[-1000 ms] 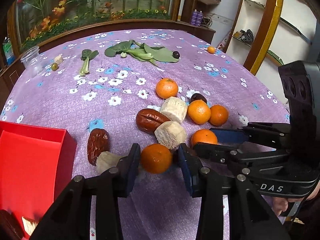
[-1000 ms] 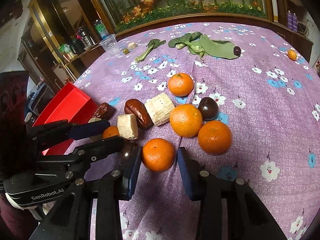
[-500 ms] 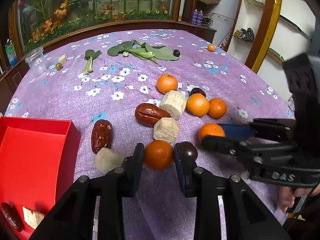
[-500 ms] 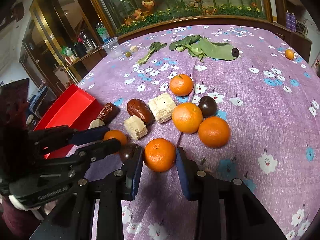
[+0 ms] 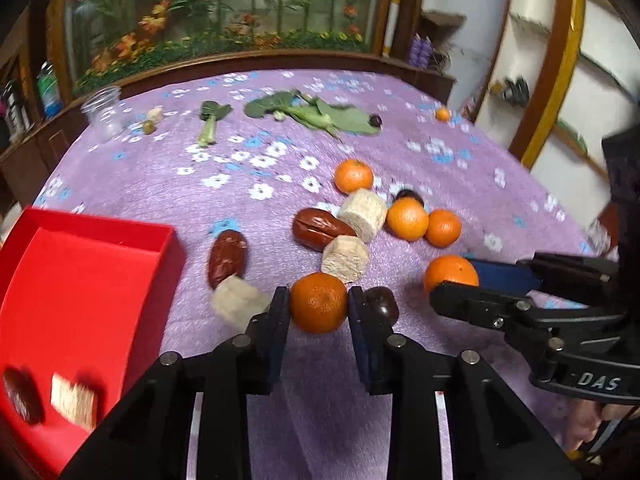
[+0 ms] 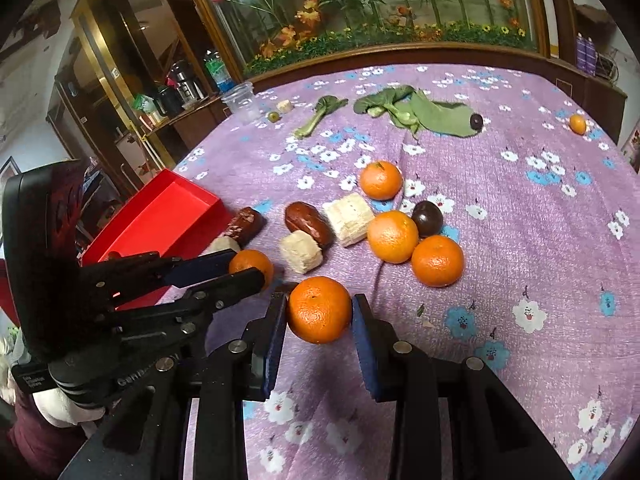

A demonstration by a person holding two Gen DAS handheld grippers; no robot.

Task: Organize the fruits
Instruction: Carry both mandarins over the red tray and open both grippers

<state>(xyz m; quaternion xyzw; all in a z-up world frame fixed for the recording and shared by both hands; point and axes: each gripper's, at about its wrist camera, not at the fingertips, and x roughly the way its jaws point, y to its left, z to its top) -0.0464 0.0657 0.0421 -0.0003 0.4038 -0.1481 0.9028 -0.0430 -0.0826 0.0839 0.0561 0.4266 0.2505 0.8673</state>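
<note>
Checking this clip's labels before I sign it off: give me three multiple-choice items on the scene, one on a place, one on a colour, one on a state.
1. Where do the leafy greens lie?
A. at the table's far side
B. at its near edge
C. on a shelf
2. What colour is the box?
A. blue
B. red
C. green
3. How is the right tool?
A. open
B. shut on nothing
C. shut on an orange

A: the greens lie beyond all the fruit.
B: its walls and floor are bright red.
C: both pads press the orange's sides.
</note>
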